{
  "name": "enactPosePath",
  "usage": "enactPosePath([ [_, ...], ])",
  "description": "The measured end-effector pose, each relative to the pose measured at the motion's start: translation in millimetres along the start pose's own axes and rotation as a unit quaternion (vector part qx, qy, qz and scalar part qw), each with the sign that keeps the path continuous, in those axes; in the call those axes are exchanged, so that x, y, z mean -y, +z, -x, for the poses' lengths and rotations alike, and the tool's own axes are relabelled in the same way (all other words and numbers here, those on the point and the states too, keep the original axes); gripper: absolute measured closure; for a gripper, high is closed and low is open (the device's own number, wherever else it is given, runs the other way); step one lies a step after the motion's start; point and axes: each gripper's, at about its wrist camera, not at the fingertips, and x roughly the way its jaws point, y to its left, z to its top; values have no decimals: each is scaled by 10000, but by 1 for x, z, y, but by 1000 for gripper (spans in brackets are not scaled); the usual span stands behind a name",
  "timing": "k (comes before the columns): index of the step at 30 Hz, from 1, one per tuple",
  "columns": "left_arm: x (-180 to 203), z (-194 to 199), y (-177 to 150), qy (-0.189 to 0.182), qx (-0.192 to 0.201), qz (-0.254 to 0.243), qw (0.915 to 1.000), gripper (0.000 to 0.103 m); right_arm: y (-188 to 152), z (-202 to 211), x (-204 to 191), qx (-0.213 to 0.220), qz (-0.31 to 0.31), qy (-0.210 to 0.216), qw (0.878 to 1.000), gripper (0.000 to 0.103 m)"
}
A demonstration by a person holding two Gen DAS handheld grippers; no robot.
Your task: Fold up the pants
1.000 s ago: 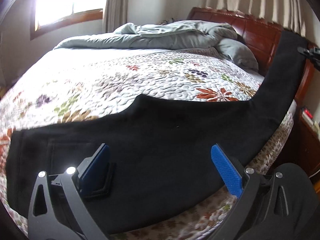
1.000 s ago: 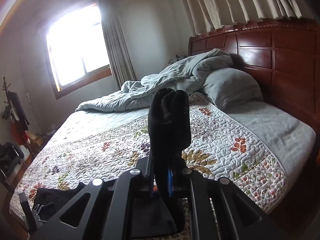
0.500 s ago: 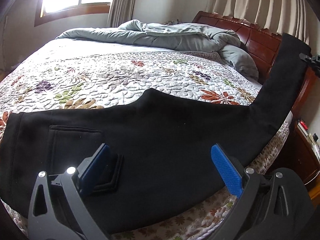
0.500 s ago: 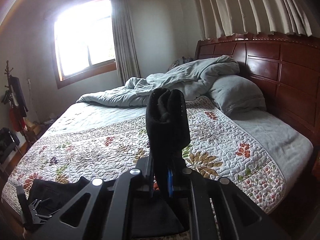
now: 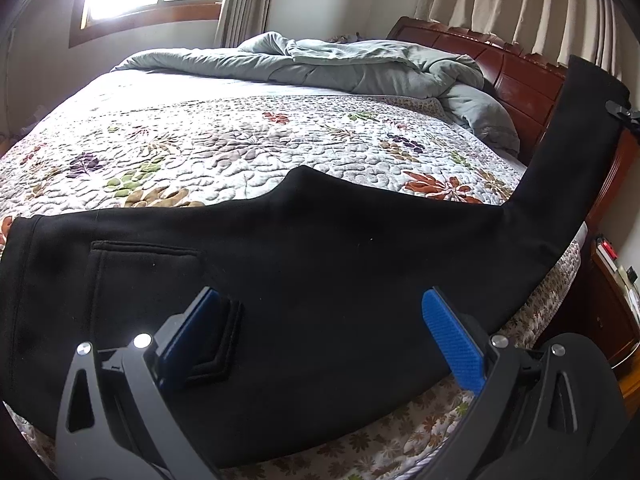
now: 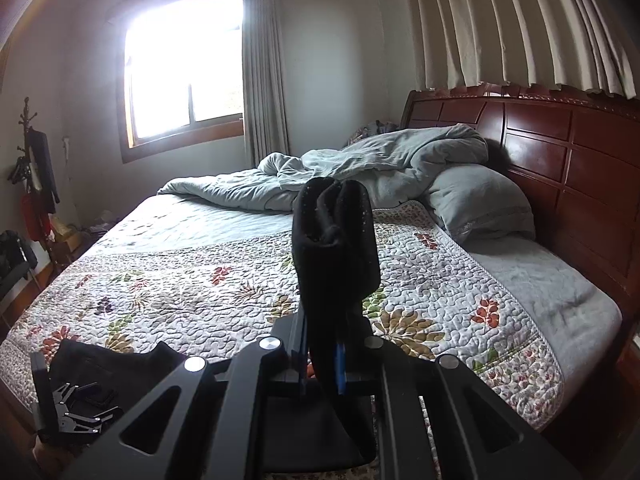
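Pants point(image 5: 320, 280) are lying doubled along the near edge of the quilted bed point(image 5: 240, 140), waistband at the left, where the left gripper point(image 5: 324, 328) is hovering with its jaws wide apart and nothing between them. Rightward, the leg ends are rising off the quilt, pinched in the right gripper point(image 6: 320, 360), whose jaws are clamping the cuffs. Thick, soft and limp, the fabric is likely to sag, so taking hold at the waistband edge looks best.
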Motion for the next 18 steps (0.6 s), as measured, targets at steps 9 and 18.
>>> enactPosePath([
  [9,-1,0,0,28,2,22,10000,3,1,-1,-15,23,271,45,9996,93],
  [18,-2,0,1,10,18,43,10000,3,1,-5,-28,-11,477,94,9988,93],
])
